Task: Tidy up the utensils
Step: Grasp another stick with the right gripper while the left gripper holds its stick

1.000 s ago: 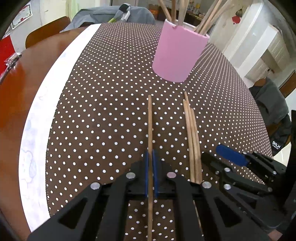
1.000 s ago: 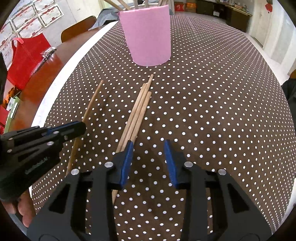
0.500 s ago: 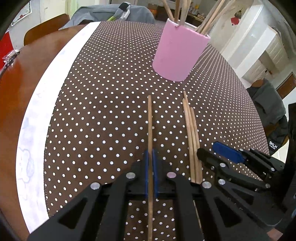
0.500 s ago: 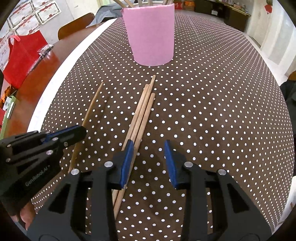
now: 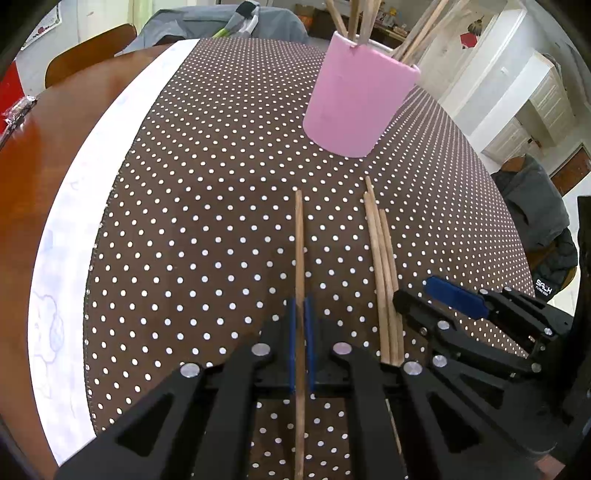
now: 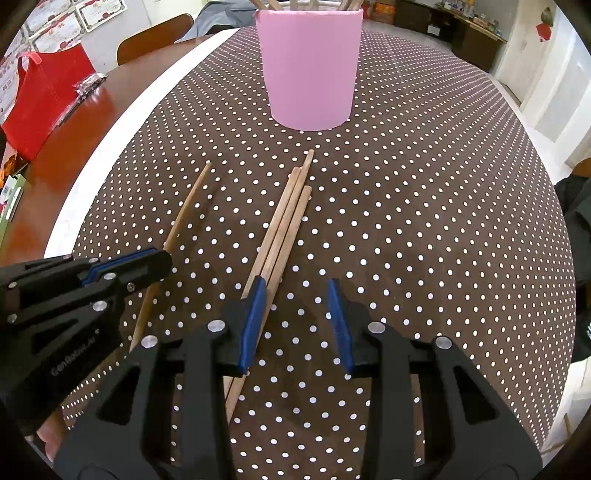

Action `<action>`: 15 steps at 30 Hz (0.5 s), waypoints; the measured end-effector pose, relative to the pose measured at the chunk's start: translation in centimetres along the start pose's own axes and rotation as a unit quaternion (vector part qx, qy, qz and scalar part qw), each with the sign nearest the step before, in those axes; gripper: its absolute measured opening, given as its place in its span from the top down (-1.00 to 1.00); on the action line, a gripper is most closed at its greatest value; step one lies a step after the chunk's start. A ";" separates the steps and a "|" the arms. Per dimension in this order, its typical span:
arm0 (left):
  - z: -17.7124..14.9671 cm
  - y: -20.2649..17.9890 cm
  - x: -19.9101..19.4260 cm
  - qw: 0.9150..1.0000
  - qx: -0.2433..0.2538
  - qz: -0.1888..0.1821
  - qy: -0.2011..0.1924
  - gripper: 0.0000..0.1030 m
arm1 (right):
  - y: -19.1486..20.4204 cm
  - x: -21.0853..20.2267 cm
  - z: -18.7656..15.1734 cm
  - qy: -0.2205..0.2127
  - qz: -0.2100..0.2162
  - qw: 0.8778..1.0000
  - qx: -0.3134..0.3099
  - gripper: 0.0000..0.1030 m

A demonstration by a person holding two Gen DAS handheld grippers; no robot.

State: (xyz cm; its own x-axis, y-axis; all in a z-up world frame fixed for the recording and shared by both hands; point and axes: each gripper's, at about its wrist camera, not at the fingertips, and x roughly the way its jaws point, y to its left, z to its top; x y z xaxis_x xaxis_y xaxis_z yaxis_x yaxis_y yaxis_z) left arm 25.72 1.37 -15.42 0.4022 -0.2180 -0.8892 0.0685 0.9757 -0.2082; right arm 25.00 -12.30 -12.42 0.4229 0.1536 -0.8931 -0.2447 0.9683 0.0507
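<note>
- Left gripper [image 5: 300,332] has its jaws pinched tight on a single chopstick [image 5: 299,251], roughly at the stick's middle, so one end pokes out ahead toward the pink cup [image 5: 356,107] and the other runs back under the gripper body.
- That chopstick sits on its own, well apart from the bundle of three chopsticks [image 5: 384,266] lying off to its right on the table. From the pics I can't tell if it's lifted or still flat on the cloth.
- Right gripper [image 6: 297,321] has its jaws spread with nothing between them. The three chopsticks [image 6: 284,225] lie side by side touching each other, and their near ends pass under the left-hand jaw, not into the gap. The pad looks right on top of them, but I can't say if it's actually touching.
- Pink cup [image 6: 310,66] stands upright further up the brown polka-dot tablecloth [image 6: 424,184], just past the far tips of the loose sticks, already stuffed with more chopsticks [image 5: 369,18].
- In the right wrist view, the left gripper [image 6: 162,258] shows at the left edge, clamped over the lone chopstick [image 6: 188,206].
</note>
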 end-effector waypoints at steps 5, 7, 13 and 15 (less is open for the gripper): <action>-0.1 -0.1 0.2 1.000 0.000 -0.002 0.004 0.90 | -0.1 -0.3 -0.5 -0.002 -0.006 1.000 -0.002 0.32; -0.1 -0.1 0.2 1.000 0.001 -0.003 0.004 0.90 | 0.1 -0.4 -0.7 -0.001 -0.012 1.000 -0.005 0.32; -0.1 0.0 0.3 1.000 -0.001 -0.004 0.007 0.90 | 0.1 -0.5 -0.8 -0.002 -0.010 1.000 0.000 0.32; -0.1 0.1 0.4 1.000 -0.003 -0.004 0.008 0.90 | 0.5 -0.5 -0.6 -0.002 -0.014 1.000 -0.003 0.32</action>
State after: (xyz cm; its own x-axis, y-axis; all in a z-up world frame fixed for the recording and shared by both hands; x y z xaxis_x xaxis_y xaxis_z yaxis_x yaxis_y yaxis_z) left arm 25.75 1.38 -15.80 0.3863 -0.2257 -0.8943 0.0666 0.9739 -0.2171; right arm 24.15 -12.03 -12.26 0.4330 0.1280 -0.8923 -0.2381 0.9709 0.0237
